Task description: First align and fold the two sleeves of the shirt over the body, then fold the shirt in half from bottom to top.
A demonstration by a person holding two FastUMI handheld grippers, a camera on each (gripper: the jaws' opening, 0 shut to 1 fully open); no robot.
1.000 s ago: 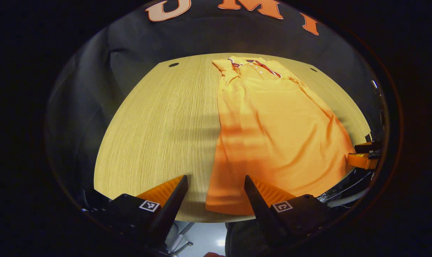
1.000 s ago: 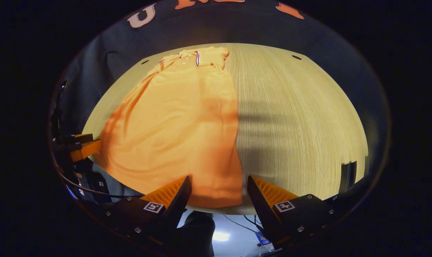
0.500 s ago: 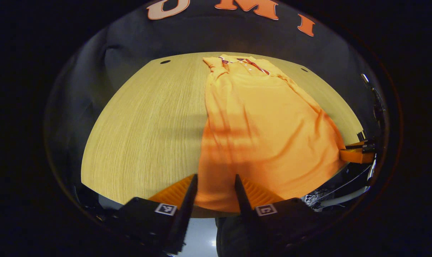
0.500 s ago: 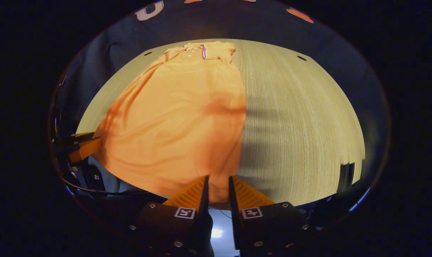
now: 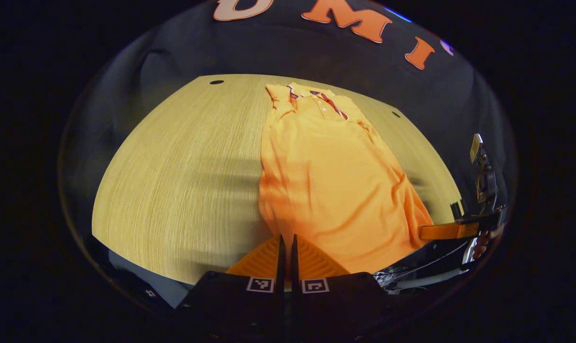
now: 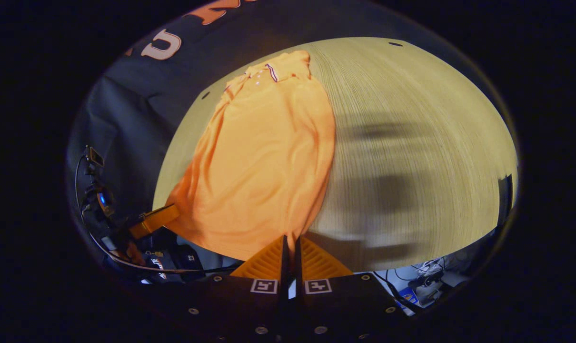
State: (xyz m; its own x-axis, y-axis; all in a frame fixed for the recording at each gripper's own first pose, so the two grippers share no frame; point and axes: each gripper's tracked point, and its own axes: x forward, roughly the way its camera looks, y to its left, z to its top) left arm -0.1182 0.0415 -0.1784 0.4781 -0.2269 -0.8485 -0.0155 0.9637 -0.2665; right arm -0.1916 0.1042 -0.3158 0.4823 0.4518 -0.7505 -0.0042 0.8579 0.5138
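Left gripper view has the shirt (image 5: 331,176) running from the collar at upper centre down to the hem at the bottom of the frame, lying long and narrow on the table (image 5: 183,166). No sleeve sticks out at either side, so I judge both sleeves already folded over the body. That leaves the bottom-to-top fold, not yet done: the hem is at the near edge, well apart from the collar.

Left gripper (image 5: 287,243) sits at bottom centre, fingers pinched close together on the hem's left corner. At the right edge of that frame the right gripper (image 5: 447,231) meets the other corner.

Right gripper view shows the same: the gripper at bottom centre is nipped tight on the hem corner, with the shirt stretching up to the collar at upper centre.

Writing? The finger mounts carry square coded markers, not readable text. Nothing legible on the shirt; any collar label is too small to tell.
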